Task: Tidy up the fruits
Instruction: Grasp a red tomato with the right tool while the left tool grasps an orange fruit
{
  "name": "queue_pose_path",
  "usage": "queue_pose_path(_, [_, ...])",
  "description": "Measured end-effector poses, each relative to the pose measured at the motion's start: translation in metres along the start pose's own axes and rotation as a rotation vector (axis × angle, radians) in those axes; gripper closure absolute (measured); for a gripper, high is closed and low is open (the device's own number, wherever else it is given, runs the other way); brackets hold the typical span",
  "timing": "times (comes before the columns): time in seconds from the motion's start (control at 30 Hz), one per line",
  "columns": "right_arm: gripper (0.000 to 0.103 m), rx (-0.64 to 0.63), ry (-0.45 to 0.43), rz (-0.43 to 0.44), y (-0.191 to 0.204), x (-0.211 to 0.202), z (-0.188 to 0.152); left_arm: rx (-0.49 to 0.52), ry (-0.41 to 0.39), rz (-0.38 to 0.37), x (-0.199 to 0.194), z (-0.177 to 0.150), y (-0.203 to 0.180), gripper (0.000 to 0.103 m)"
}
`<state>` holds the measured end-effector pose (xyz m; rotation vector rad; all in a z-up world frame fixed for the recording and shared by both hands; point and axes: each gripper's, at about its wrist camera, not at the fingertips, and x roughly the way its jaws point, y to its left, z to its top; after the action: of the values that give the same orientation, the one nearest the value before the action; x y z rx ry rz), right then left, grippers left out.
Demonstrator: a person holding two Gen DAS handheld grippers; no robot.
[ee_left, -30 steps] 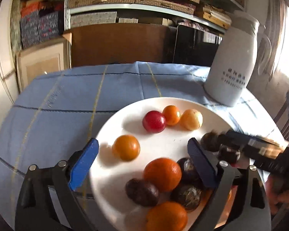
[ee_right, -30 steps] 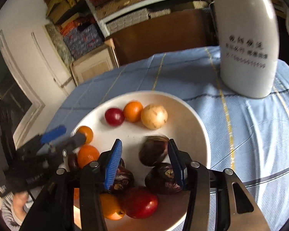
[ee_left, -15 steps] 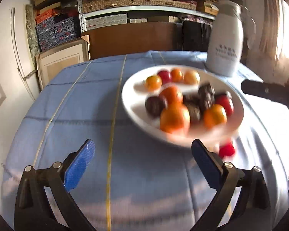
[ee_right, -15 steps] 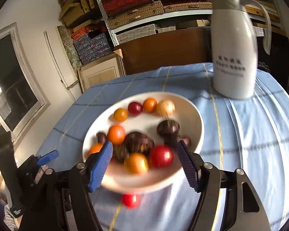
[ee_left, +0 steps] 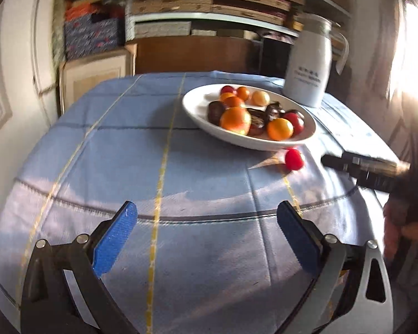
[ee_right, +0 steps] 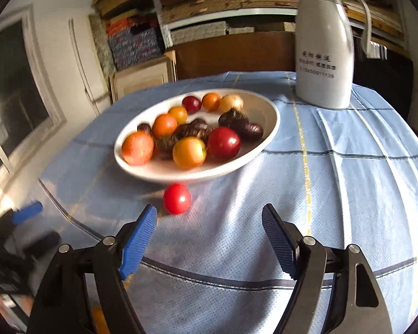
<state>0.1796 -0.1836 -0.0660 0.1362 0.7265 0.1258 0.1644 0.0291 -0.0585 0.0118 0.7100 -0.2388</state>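
I've pulled both grippers back from the plate [ee_right: 267,128]; left gripper [ee_left: 207,236] gapes empty, right gripper [ee_right: 209,236] widening, empty; red tomato [ee_right: 177,198], lower centre, remains outside.

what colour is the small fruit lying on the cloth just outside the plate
Red. The small fruit shows best in the right wrist view, on the blue cloth beside the white plate.

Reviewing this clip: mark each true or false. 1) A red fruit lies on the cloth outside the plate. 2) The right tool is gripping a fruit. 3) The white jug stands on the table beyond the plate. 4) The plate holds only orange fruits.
1) True: the red fruit sits beside the plate.
2) False: the right tool is opening with nothing between its pads.
3) True: the white jug stands there.
4) False: it also holds red and dark fruits.
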Motion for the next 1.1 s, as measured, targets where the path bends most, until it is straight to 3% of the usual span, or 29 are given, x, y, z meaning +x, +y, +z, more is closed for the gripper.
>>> queue_pose_path(0.17, [0.025, -0.071, 0.022, 0.023, 0.018, 0.01, 0.001, -0.039, 0.088, 0.008, 0.016, -0.003, 0.006, 0.005])
queue_pose_path(0.33, [0.031, -0.104, 0.048, -0.014, 0.031, 0.024, 0.009, 0.007, 0.099, 0.016, 0.017, -0.004, -0.002, 0.005])
queue_pose_path(0.53, [0.056, -0.077, 0.111, -0.003, 0.034, 0.046, 0.017, 0.042, 0.119, 0.017, 0.021, -0.003, -0.008, 0.005])
queue_pose_path(0.6, [0.076, -0.064, 0.13, 0.012, 0.033, 0.052, 0.019, 0.05, 0.125, 0.014, 0.023, -0.003, -0.009, 0.005])
queue_pose_path(0.73, [0.077, -0.079, 0.116, 0.055, 0.032, 0.045, 0.017, 0.049, 0.139, 0.002, 0.026, -0.003, -0.01, 0.005])
queue_pose_path(0.87, [0.076, -0.038, 0.081, 0.052, 0.011, 0.02, 0.01, 0.062, 0.095, -0.019, 0.016, -0.002, -0.015, 0.005])
queue_pose_path(1.03, [0.076, 0.089, 0.055, 0.021, -0.028, 0.004, 0.004, 0.14, 0.014, -0.174, -0.013, -0.013, -0.041, 0.005])
queue_pose_path(1.1, [0.076, 0.119, 0.067, 0.025, -0.035, 0.007, 0.002, 0.218, -0.014, -0.183, -0.024, -0.02, -0.062, 0.005])
